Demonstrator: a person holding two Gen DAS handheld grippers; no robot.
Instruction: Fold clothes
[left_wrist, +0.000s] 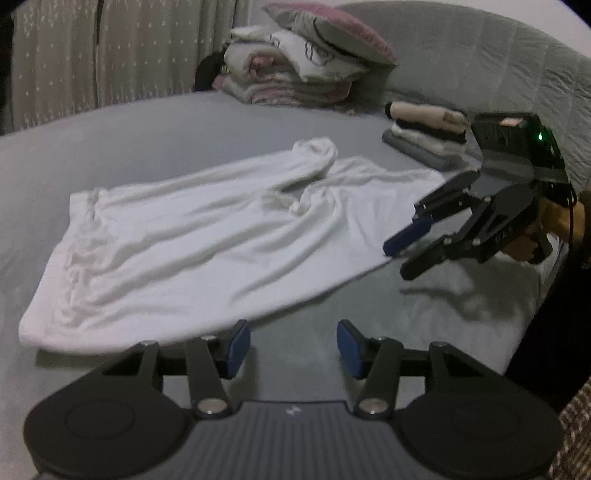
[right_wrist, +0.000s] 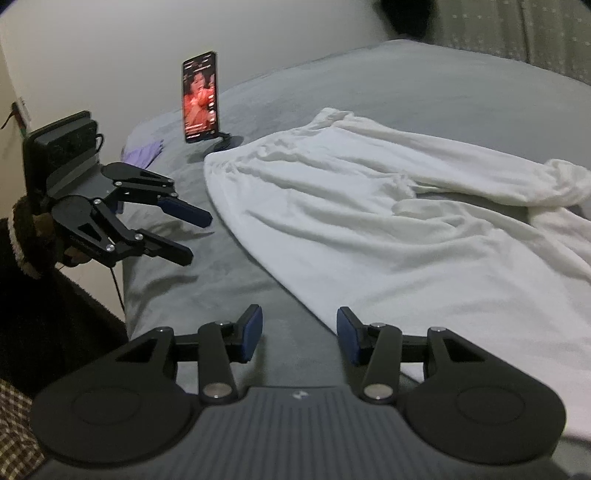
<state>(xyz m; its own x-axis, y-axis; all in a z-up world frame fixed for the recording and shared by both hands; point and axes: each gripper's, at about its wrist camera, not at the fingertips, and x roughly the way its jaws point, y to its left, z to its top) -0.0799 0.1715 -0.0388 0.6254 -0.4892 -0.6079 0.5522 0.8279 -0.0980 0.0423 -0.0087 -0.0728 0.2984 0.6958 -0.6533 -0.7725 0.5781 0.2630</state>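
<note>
A white garment lies spread and wrinkled on the grey bed, its fabric soft and creased, one sleeve folded across the middle. The left hand-held gripper hovers at its near edge, jaws wide and empty. The right hand-held gripper hovers beside the hem, also wide and empty.

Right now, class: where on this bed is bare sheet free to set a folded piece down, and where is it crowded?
Free: the grey sheet between the white garment and the curtain; also the near strip by both grippers. Crowded: the blanket pile, the folded stack, and the phone's corner.
</note>
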